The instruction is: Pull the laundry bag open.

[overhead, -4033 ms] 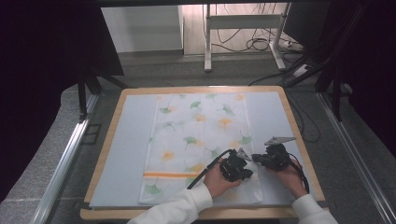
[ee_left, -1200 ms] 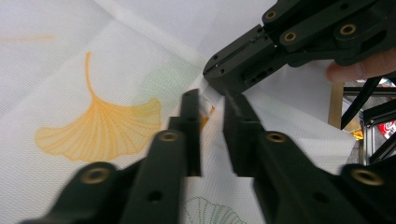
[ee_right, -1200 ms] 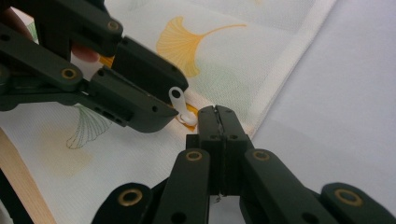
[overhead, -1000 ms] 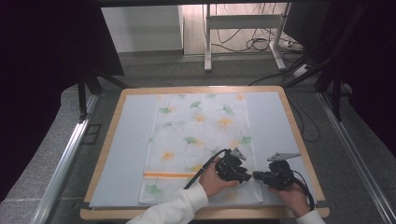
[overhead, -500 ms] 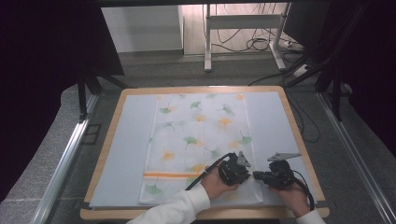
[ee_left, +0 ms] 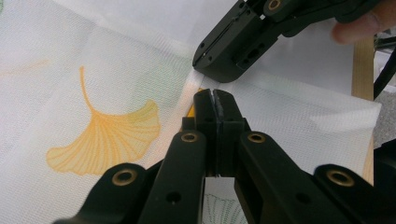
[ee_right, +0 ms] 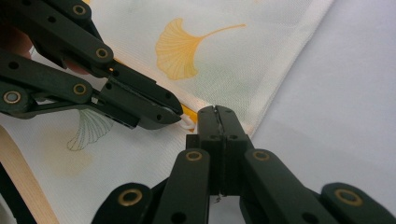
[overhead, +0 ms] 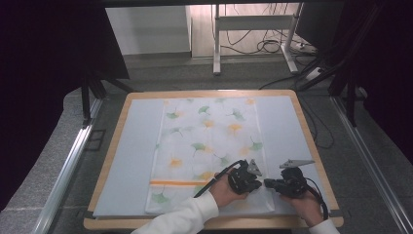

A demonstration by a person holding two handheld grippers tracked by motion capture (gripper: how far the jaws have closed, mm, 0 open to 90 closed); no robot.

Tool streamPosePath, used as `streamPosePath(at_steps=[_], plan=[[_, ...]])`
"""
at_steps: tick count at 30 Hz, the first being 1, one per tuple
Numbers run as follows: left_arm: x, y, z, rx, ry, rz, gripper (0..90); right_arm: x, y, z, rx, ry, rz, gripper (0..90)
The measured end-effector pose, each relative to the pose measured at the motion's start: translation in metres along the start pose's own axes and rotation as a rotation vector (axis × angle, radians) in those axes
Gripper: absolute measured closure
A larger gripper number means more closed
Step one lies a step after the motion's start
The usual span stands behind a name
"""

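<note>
Both gripper views showed left gripper (ee_left: 215,95) and right gripper (ee_right: 216,112) fingers clenched on the ginkgo-print cloth (overhead: 207,141); the high view showed its full spread.

No readable text, labels, brands, numbers or signs are appearing anywhere in these views, including on the leaf-patterned cloth (overhead: 209,146).

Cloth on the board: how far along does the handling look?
Done: the ginkgo-print cloth lies spread flat on the board. In hand: the left tongs and right tongs are both shut at its right hem near the orange stripe. Left: any lift or fold; none shows yet.
</note>
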State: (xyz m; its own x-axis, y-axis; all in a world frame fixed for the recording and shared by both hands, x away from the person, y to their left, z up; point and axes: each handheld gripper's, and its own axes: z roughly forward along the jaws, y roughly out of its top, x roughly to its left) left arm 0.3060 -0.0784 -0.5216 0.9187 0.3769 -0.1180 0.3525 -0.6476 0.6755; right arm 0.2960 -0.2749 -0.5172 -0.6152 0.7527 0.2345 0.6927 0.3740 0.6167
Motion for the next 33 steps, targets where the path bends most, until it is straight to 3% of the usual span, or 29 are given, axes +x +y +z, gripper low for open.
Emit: streamPosePath(at_steps=[7, 12, 15, 21, 33], plan=[[-0.0021, -0.0026, -0.0017, -0.001, 0.020, 0.041, 90.0, -0.0010, -0.0001, -0.0009, -0.001, 0.008, 0.009, 89.7], [-0.0024, -0.0050, -0.0033, -0.012, 0.028, 0.049, 90.0, -0.0009, -0.0003, -0.0010, -0.002, 0.007, 0.010, 89.7], [-0.0014, -0.0061, -0.0038, -0.011, 0.029, 0.040, 90.0, -0.0013, -0.0003, -0.0009, -0.002, 0.008, 0.009, 89.7], [0.0020, -0.0050, -0.0011, -0.018, -0.009, -0.035, 90.0, 0.0000, 0.0000, -0.0005, -0.001, 0.000, 0.003, 89.7], [-0.0013, 0.0024, 0.0029, 0.012, 0.015, -0.016, 90.0, 0.0005, 0.0001, 0.0004, -0.002, -0.004, 0.001, 89.7]])
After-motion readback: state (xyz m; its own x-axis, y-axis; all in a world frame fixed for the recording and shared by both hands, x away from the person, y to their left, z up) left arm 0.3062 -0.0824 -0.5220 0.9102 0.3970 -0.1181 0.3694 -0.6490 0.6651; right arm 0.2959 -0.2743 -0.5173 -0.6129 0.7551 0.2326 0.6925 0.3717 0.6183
